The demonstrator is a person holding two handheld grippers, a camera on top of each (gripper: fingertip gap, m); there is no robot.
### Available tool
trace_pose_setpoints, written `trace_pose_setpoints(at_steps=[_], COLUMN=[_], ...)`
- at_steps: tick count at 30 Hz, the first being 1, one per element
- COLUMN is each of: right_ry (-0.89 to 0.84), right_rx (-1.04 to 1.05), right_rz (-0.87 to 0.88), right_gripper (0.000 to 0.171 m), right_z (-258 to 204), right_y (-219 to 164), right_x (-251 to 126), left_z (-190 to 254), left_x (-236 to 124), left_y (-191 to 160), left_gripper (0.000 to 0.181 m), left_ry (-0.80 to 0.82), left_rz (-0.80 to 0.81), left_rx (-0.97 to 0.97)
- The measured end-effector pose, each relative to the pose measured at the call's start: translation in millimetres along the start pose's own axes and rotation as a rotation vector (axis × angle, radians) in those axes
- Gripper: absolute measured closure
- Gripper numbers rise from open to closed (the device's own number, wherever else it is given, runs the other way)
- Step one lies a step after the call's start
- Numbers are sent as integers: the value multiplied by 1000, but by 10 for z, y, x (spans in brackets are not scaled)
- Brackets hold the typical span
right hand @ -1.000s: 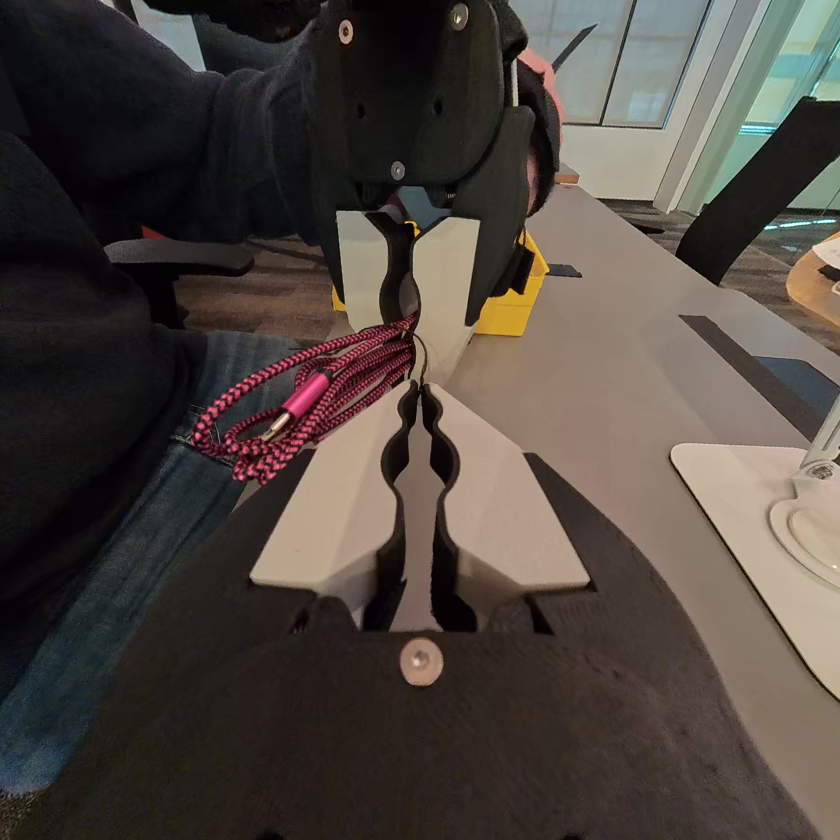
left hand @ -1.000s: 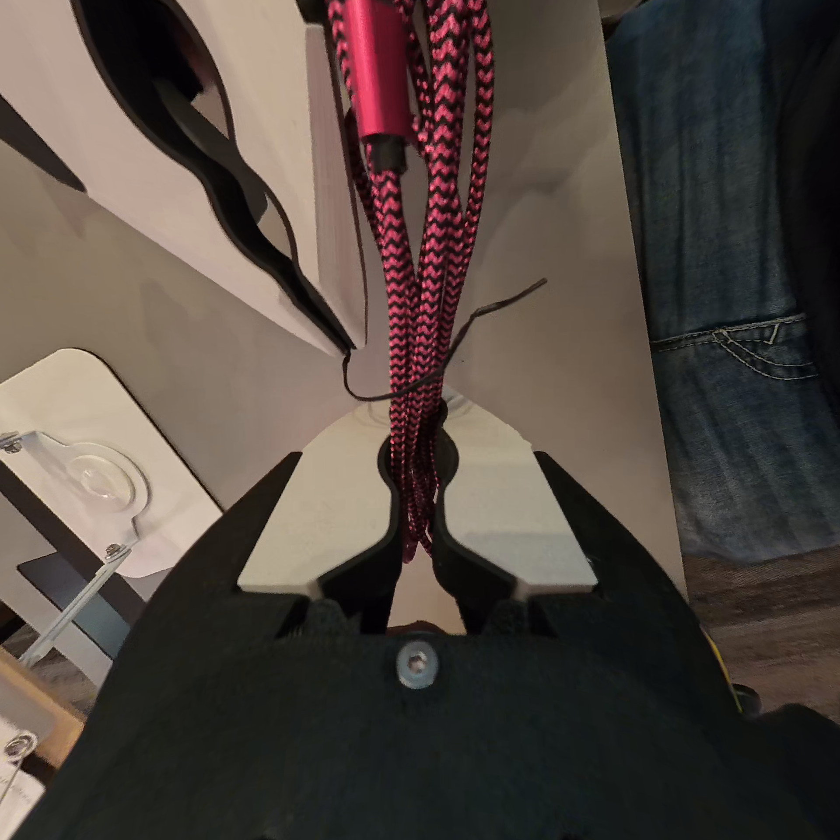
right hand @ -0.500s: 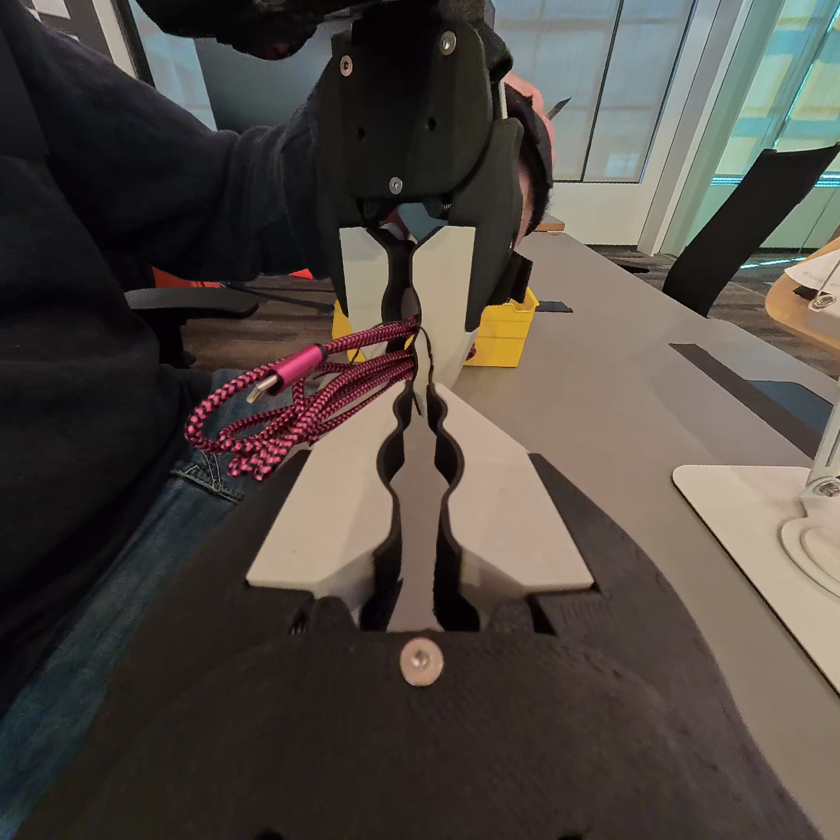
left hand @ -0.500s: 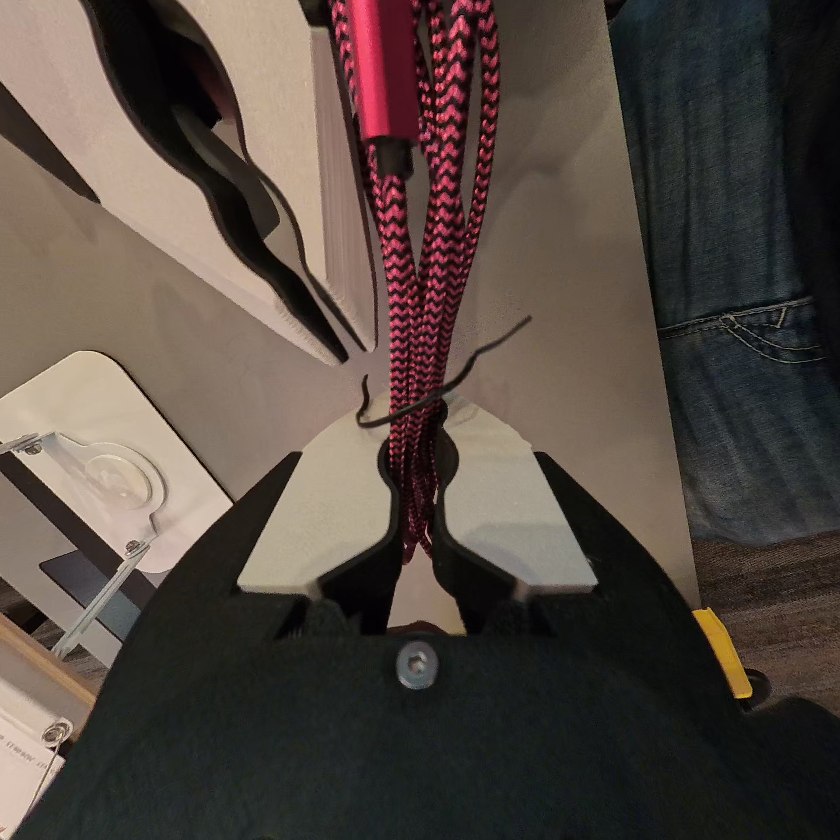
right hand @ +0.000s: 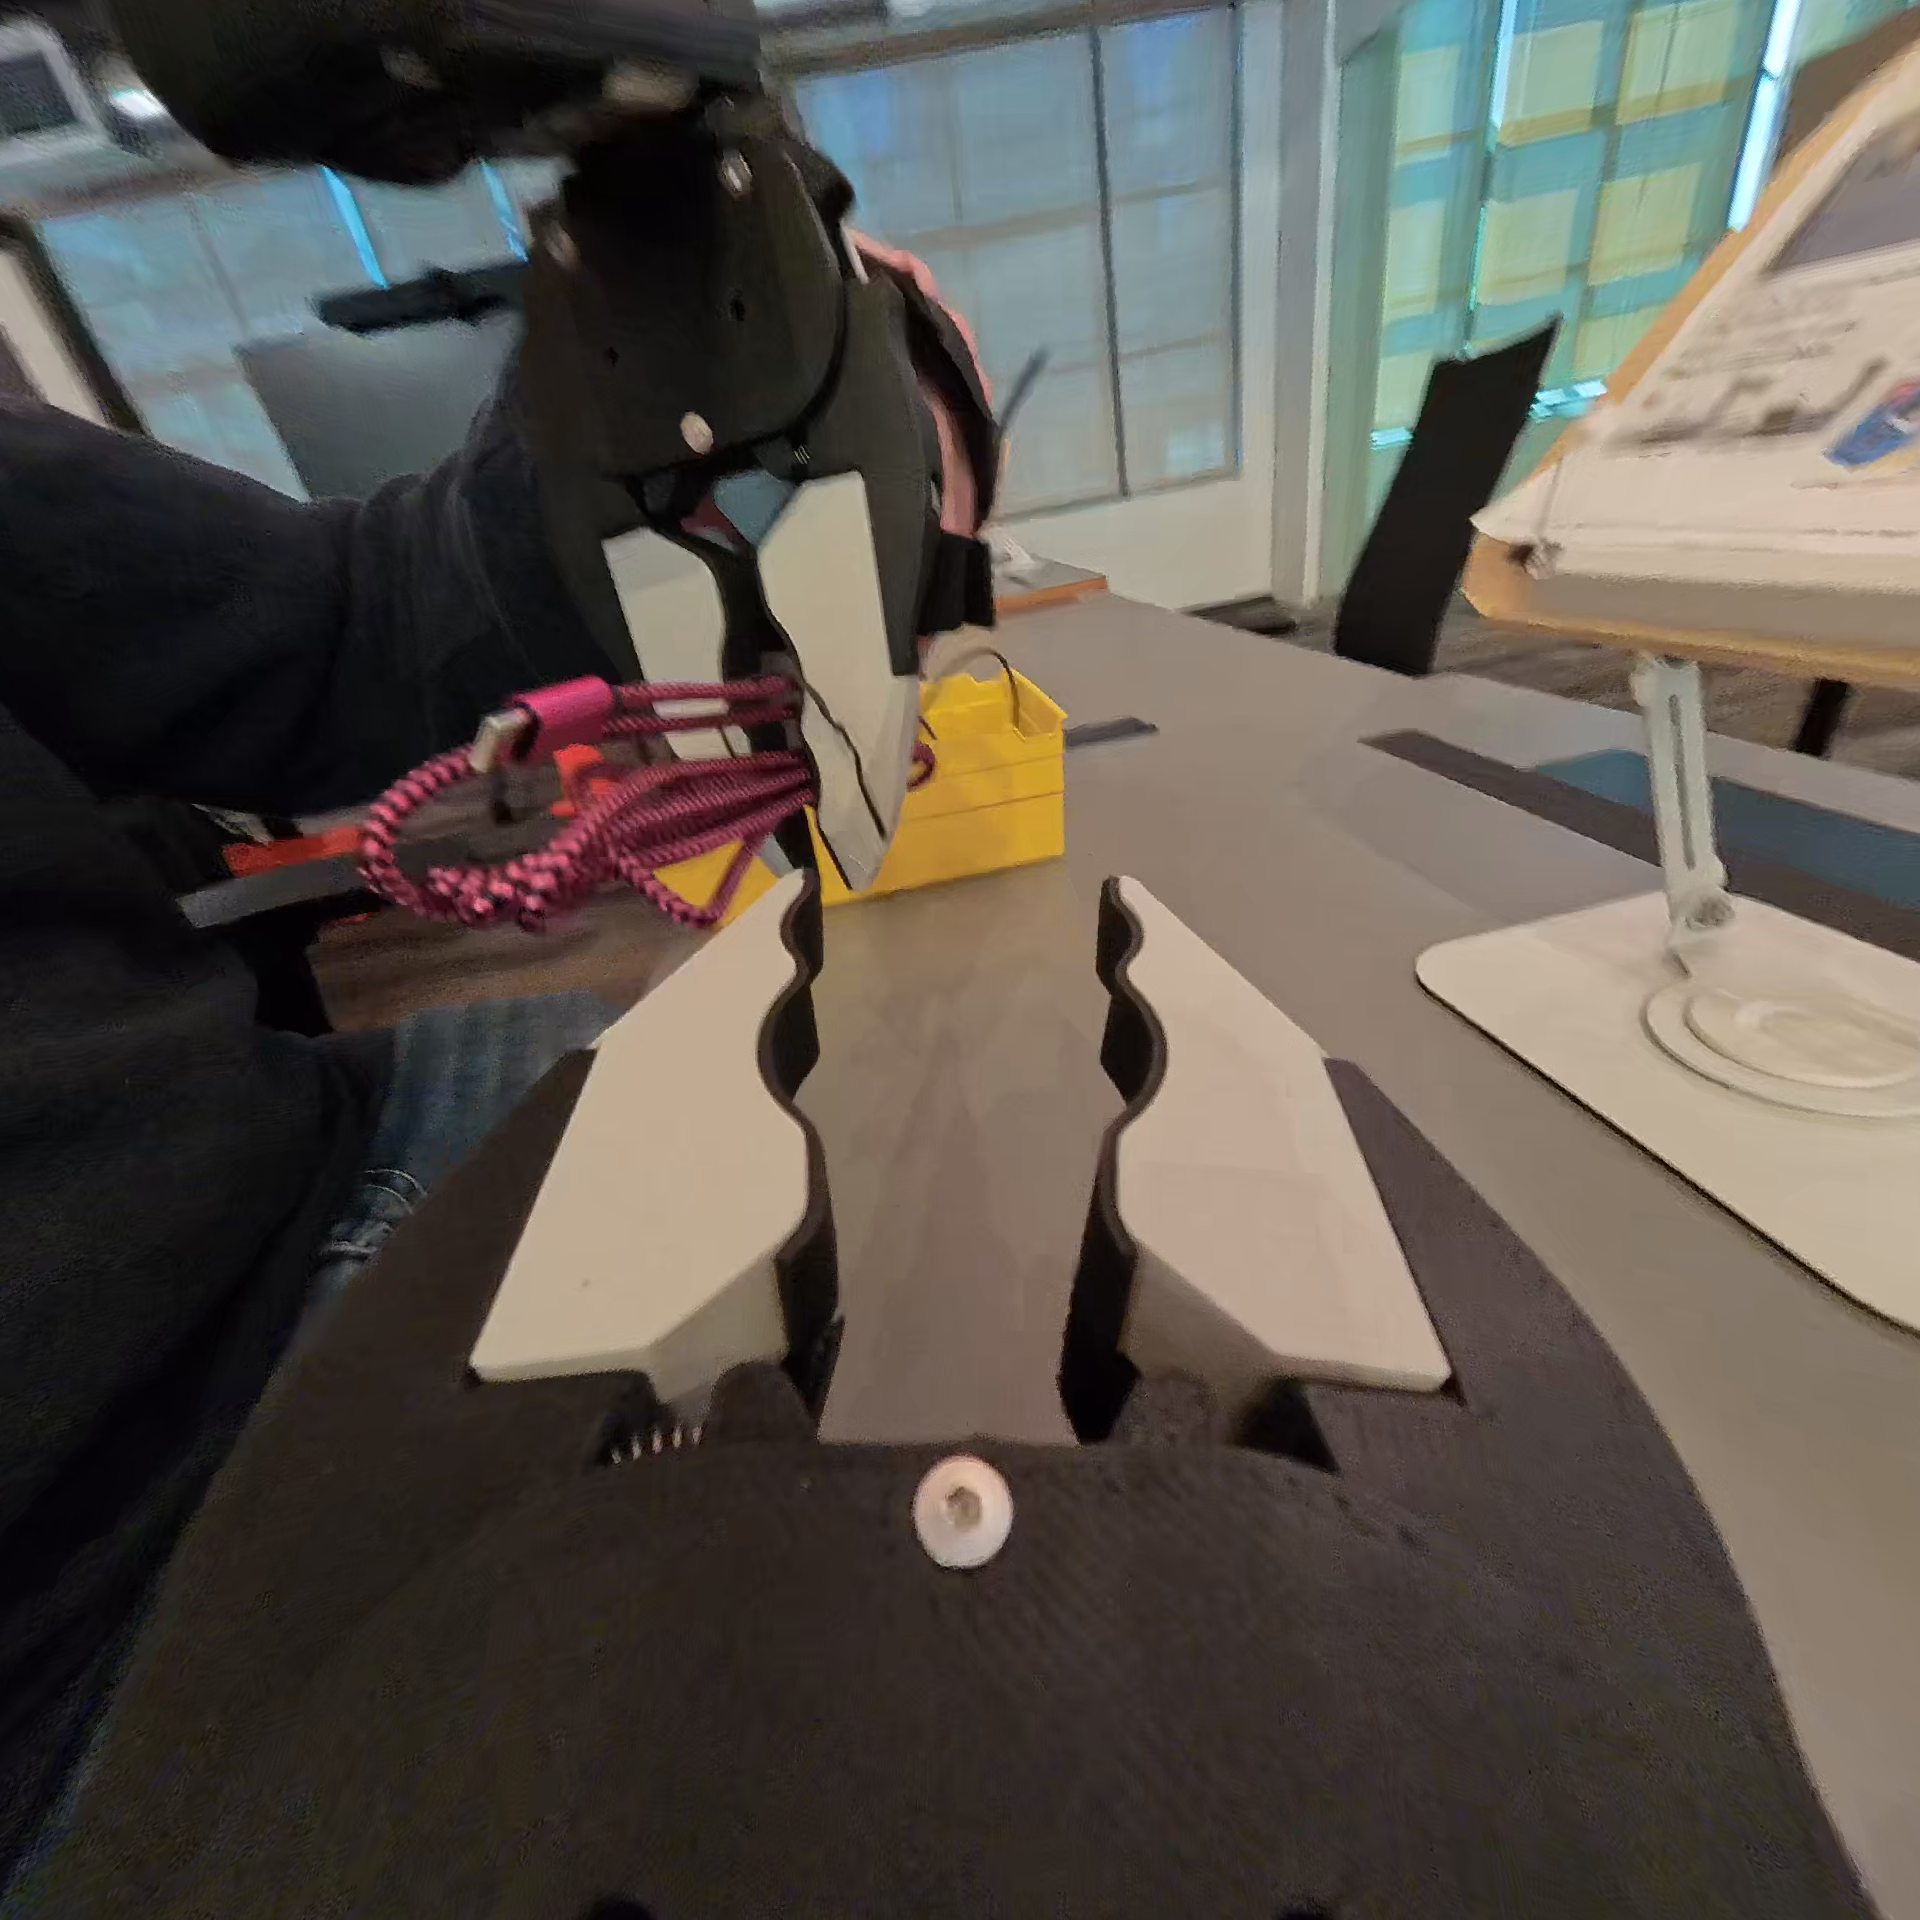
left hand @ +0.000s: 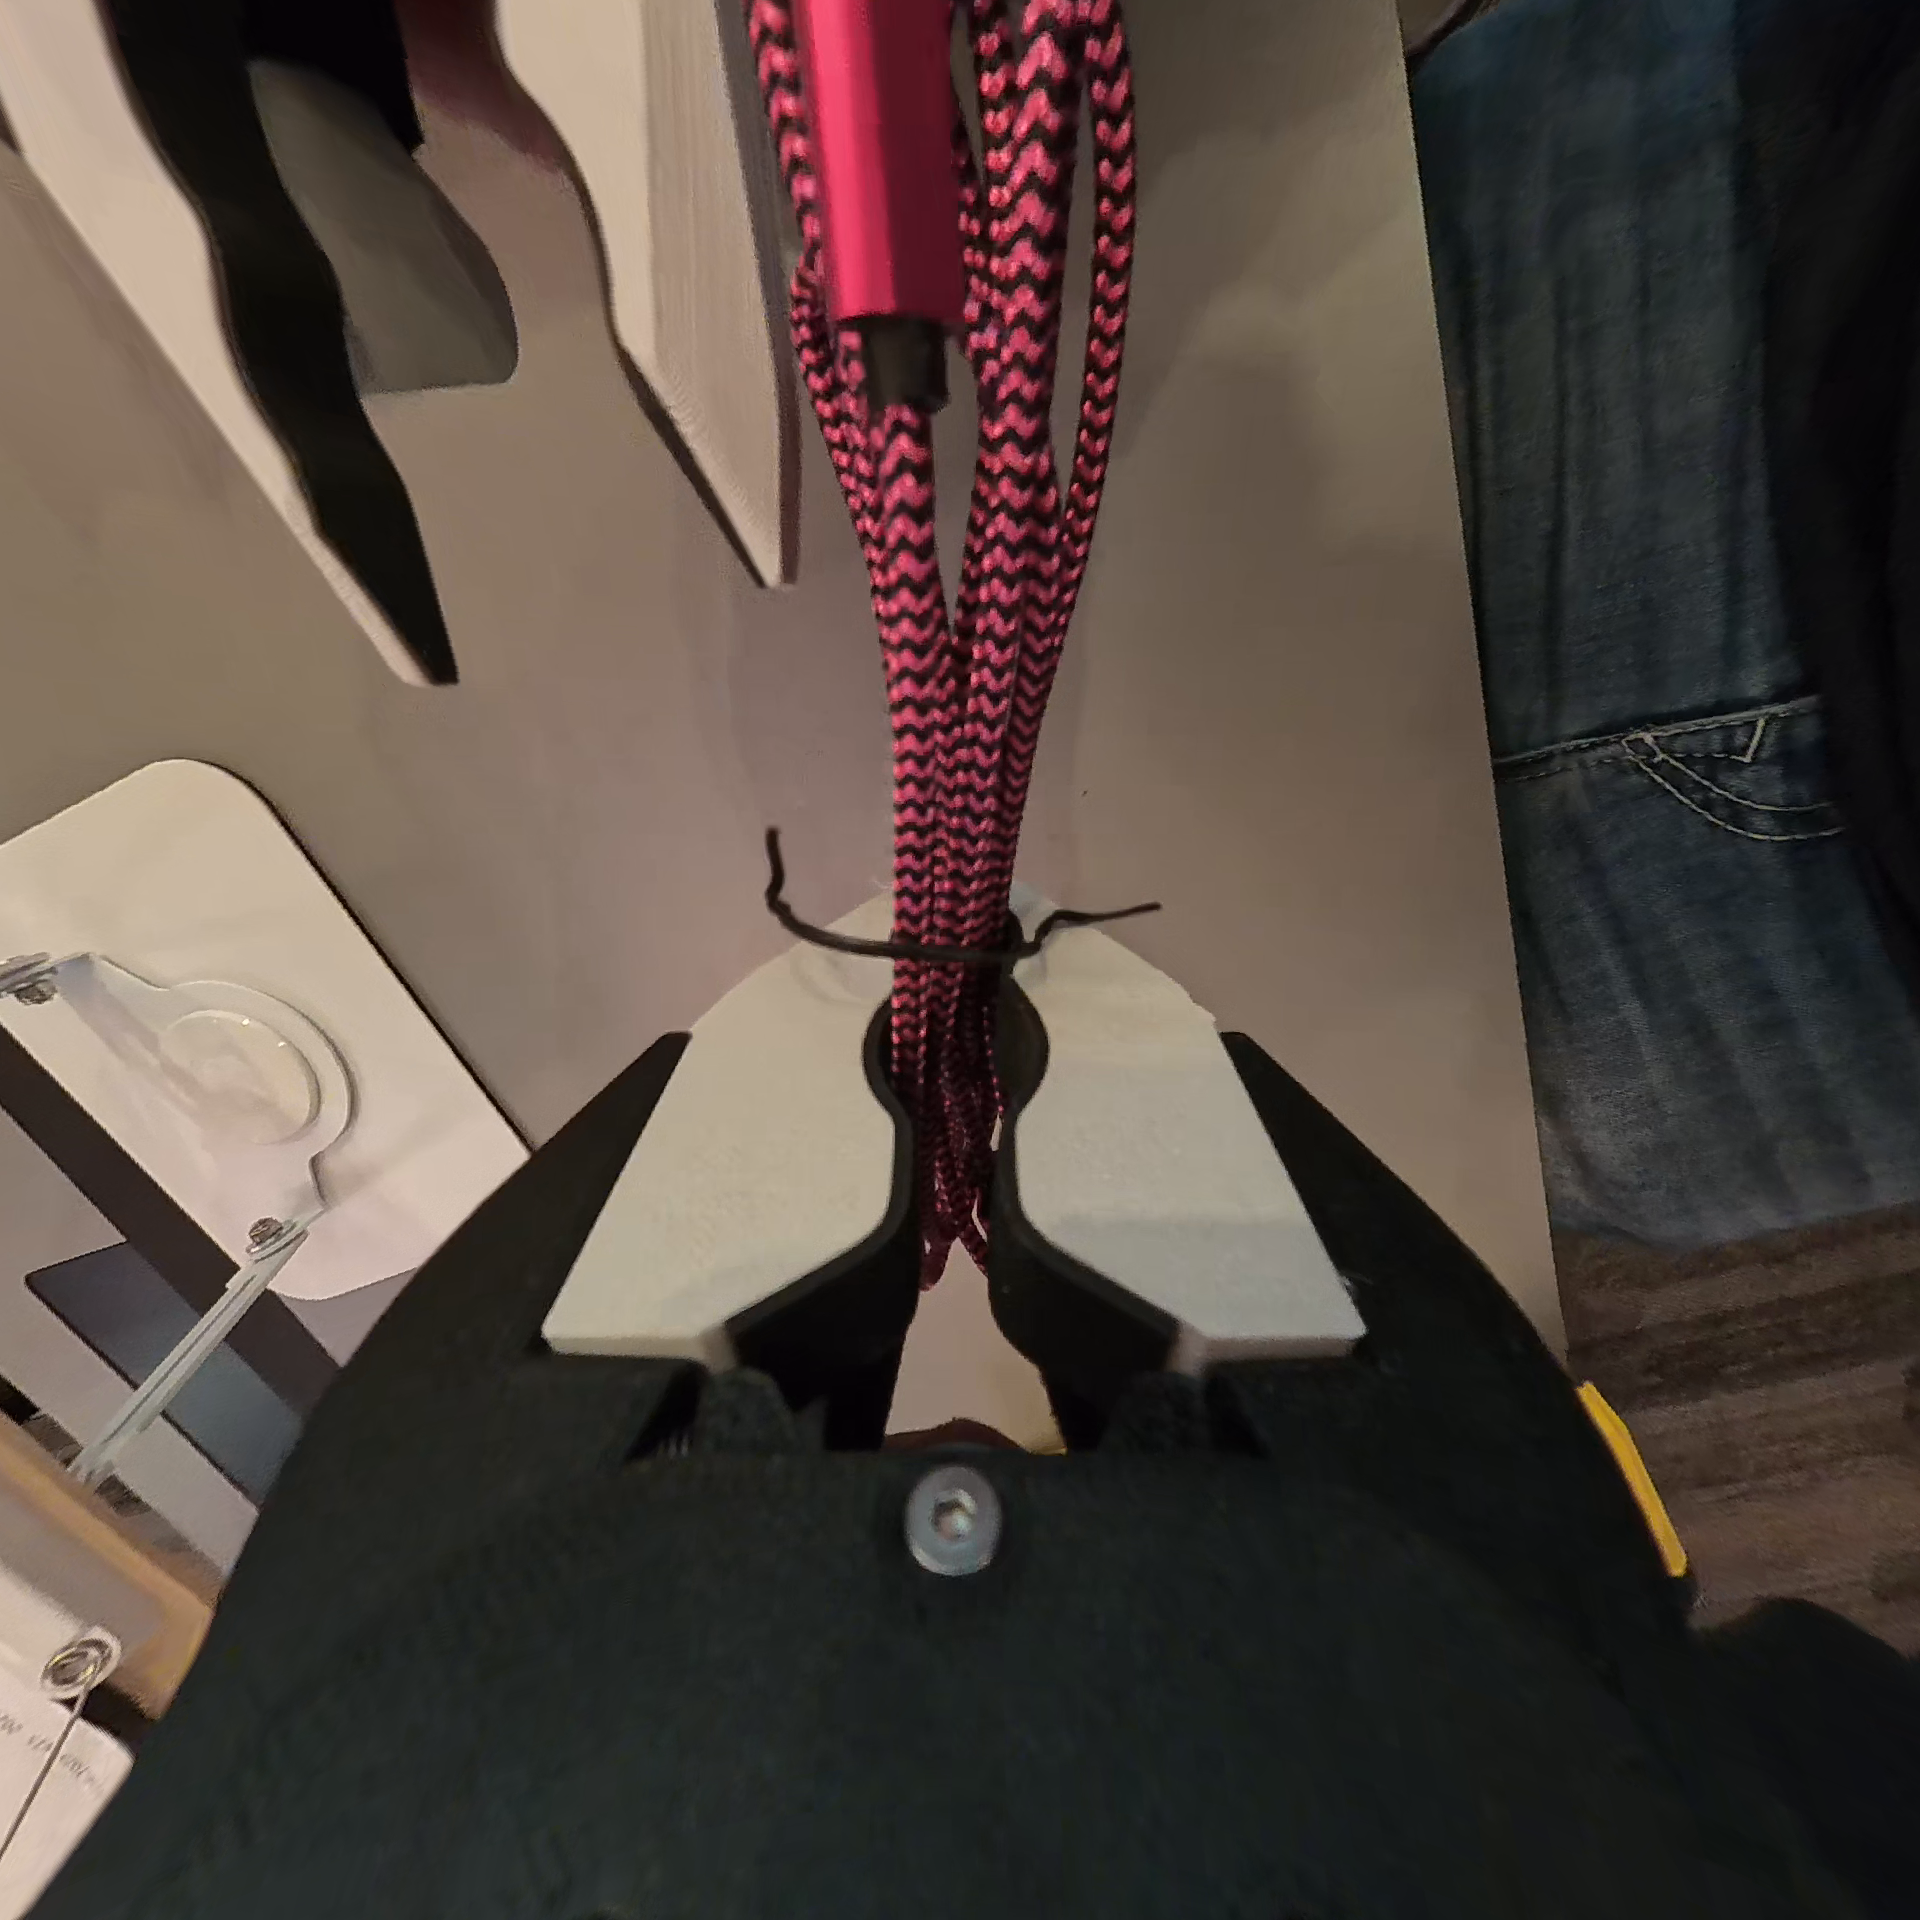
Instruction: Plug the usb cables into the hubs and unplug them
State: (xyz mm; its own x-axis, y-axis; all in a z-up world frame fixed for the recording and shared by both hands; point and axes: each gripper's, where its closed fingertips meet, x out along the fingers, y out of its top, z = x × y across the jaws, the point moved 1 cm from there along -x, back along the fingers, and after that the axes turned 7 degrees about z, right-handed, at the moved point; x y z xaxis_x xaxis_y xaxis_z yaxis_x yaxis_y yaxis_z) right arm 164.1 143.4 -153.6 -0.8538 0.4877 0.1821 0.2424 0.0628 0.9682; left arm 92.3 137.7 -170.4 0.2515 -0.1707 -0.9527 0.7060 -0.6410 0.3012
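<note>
The left gripper [left hand: 951,997] points down, its jaws closed tight on a cable bundle [left hand: 951,727] gripped near the fingertips. In the right wrist view it hangs tilted, held from above by a dark-sleeved arm [right hand: 260,623]. The right gripper [right hand: 961,904] lies level and forward, jaws spread wide with nothing between them, its tips just below the left gripper's.
</note>
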Motion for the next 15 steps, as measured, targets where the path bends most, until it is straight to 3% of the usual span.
trace_pose_setpoints(at_steps=[4, 8, 11, 15], right_ry=[-28, -7, 19, -12], right_rx=[16, 46, 14, -20], right_rz=[13, 115, 136, 166], right_gripper=[114, 77, 68, 70], right_z=[-48, -162, -249, -265], right_y=[-59, -44, -17, 47], right_x=[-3, 71, 159, 323], left_z=[-61, -92, -103, -113], left_x=[-19, -52, -54, -54], left_y=[-35, -15, -7, 18], left_gripper=[173, 174, 174, 174], left_ry=[3, 8, 13, 16], left_rz=[12, 36, 32, 36], left_rx=[-33, -48, -52, -58])
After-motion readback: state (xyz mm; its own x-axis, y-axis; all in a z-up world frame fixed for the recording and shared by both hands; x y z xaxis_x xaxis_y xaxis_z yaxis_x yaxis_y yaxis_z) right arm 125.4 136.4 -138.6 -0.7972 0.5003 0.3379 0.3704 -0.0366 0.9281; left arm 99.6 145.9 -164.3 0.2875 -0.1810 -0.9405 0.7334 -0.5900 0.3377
